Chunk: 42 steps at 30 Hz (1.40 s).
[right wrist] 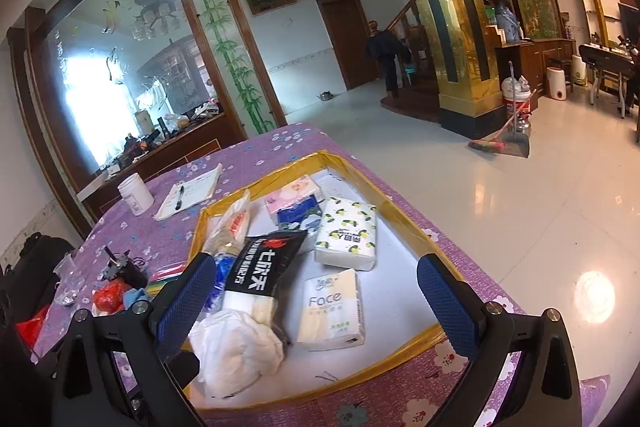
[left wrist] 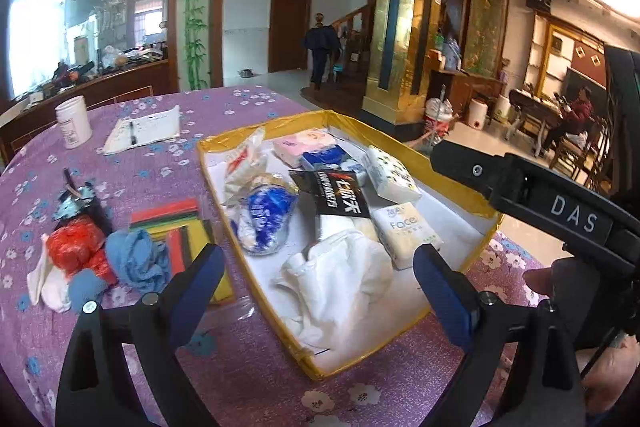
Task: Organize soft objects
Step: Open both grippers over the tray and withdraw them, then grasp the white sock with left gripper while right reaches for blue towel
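Both grippers, left [left wrist: 320,291] and right [right wrist: 316,303], hang wide apart and empty above the yellow-rimmed tray [left wrist: 452,167]. White cloth [left wrist: 340,283] lies at its near end, touching the Face tissue pack [left wrist: 404,227].

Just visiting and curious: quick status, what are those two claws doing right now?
Left gripper open, empty, above the yellow-rimmed tray. Right gripper open, empty, over the same tray. Blue cloth and red bag outside it on the tablecloth. Nothing blocking.
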{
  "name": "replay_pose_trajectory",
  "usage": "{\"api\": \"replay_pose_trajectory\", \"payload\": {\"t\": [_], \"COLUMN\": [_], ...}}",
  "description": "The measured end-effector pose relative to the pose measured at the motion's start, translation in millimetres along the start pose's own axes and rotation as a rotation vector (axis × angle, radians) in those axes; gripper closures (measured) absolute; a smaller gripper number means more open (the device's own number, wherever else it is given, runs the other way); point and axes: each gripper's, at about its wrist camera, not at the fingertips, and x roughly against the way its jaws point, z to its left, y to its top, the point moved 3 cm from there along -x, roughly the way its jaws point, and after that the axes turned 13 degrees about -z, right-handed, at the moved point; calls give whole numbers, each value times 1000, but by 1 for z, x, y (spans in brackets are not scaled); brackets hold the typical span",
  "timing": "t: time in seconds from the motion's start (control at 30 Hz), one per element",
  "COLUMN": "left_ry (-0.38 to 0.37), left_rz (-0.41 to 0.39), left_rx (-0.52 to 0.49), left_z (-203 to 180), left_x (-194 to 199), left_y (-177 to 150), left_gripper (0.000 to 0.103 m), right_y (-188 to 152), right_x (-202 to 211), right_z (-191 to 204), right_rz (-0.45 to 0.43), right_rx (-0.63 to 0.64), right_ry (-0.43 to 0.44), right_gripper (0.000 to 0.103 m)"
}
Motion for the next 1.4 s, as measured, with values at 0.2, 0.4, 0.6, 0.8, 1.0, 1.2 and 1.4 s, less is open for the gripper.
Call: {"api": "replay_pose_trajectory", "payload": {"t": [0.2,0.4,0.6,0.8,1.0,1.2,1.4], "left_ry": [7,51,155,296,379,351,372], "left_rz": [-1,-2,-10,7,151,258,275], "left_rx": [28,63,139,166,149,111,61], "left_z": [14,46,107,169,226,250,250], "left_x": [25,57,95,120,100,54,11], "left_y": [4,0,-10,-12,-20,-18,-22], "left_gripper": [8,8,8,8,8,8,8], "right_y": [1,-11,-39,-86,-120,-119,-118], "right_x": [7,7,12,18,8,-10,-10], "right_z": [23,53,103,167,186,173,171], "right_rz": [4,42,89,160,226,299,306], "right_rx": [35,65,169,342,421,327,303], "right_ry": [47,129,251,410,434,452,465], "right_gripper": [1,1,1,1,1,1,1]}}
